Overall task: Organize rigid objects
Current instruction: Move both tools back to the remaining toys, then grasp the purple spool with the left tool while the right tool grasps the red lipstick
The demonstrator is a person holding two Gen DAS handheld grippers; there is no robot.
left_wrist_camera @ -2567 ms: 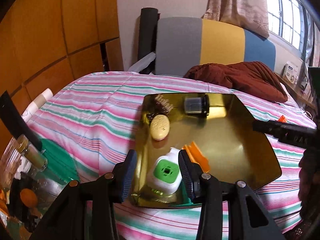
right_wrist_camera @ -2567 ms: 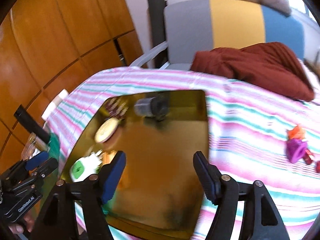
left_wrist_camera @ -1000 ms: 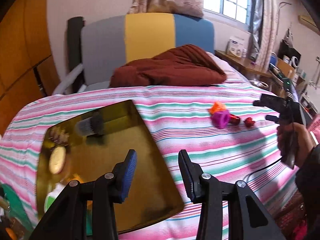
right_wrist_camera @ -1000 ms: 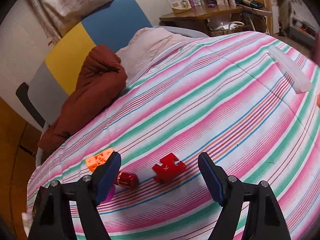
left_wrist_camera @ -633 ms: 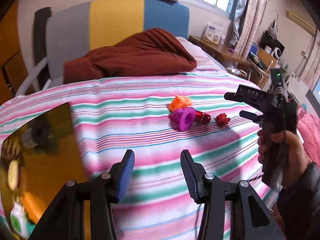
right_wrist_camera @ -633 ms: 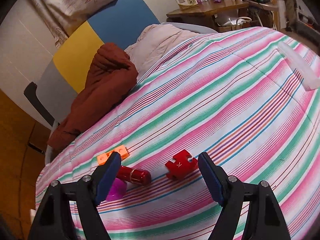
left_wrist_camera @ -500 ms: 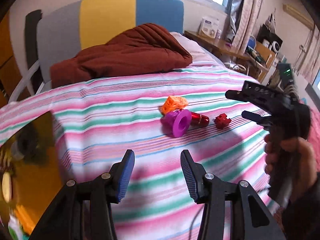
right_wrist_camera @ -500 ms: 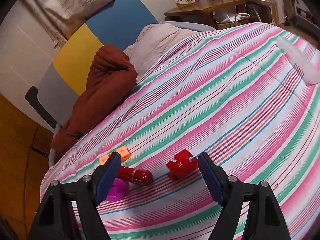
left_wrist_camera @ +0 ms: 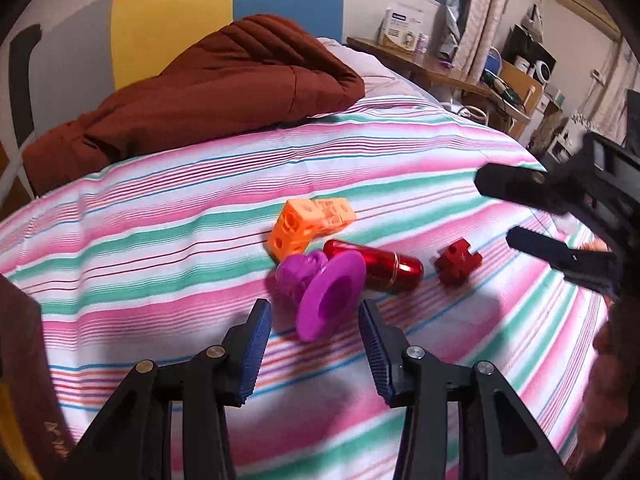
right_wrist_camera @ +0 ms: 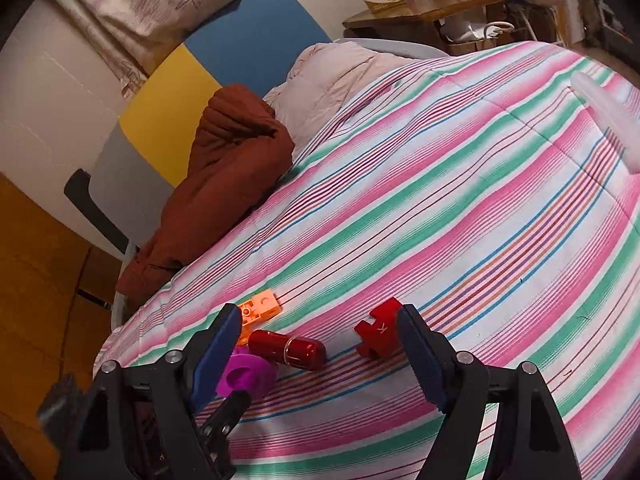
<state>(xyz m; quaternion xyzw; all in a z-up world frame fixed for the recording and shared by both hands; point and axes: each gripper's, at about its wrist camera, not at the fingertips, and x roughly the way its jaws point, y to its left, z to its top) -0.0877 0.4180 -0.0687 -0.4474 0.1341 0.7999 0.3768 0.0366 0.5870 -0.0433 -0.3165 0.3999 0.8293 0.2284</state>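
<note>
Several small toys lie together on the striped bedspread (left_wrist_camera: 160,240). A purple flanged piece (left_wrist_camera: 324,292) lies on its side just ahead of my open, empty left gripper (left_wrist_camera: 316,332). Behind it are an orange cube block (left_wrist_camera: 308,220), a shiny red capsule (left_wrist_camera: 380,266) and a red puzzle-shaped block (left_wrist_camera: 456,260). My right gripper (right_wrist_camera: 316,344) is open and empty, with the red capsule (right_wrist_camera: 290,348) and red block (right_wrist_camera: 378,332) between its fingers' line of sight; the purple piece (right_wrist_camera: 244,376) and orange block (right_wrist_camera: 260,306) sit by its left finger. The right gripper also shows at the left wrist view's right edge (left_wrist_camera: 560,224).
A brown quilt (left_wrist_camera: 208,84) lies bunched at the head of the bed against a grey, yellow and blue headboard (left_wrist_camera: 224,12). A wooden desk with boxes (left_wrist_camera: 440,68) stands beyond the bed. A clear plastic piece (right_wrist_camera: 604,116) lies far right on the bedspread.
My left gripper has swung right, away from the gold tray, and closed in on the toy cluster. My right gripper has also moved nearer to the red capsule and red block.
</note>
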